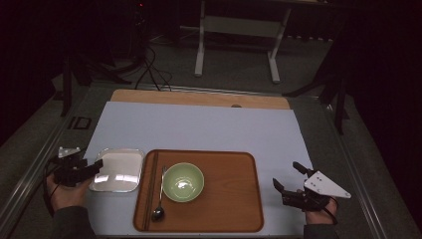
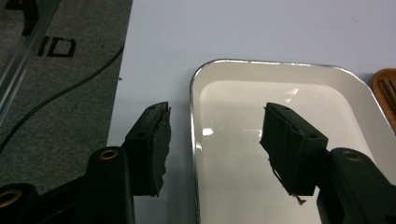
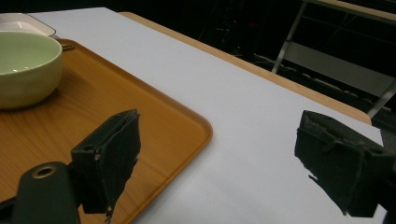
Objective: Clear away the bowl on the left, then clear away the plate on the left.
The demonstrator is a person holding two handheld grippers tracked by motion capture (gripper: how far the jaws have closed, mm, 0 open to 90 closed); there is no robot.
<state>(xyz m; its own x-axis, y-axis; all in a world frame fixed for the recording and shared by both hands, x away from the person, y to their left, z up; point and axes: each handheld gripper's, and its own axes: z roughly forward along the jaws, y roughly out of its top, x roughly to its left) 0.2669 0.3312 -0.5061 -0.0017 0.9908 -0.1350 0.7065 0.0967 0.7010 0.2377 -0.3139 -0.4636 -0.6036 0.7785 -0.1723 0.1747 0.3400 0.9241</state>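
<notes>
White rectangular dish (image 1: pixel 117 169) sits just left of the wooden tray (image 1: pixel 224 209), touching or nearly touching its edge. Left gripper (image 2: pixel 215 144) straddles the dish's near-left rim — one pad outside on the mat, one over the basin, jaws well apart, nothing pinched. Dish looks glazed and rigid: likely slick, chip-prone, moderately heavy. Best hold is probably the raised rim, squarely. Right gripper (image 3: pixel 224 158) hangs wide and empty off the tray's right corner.
</notes>
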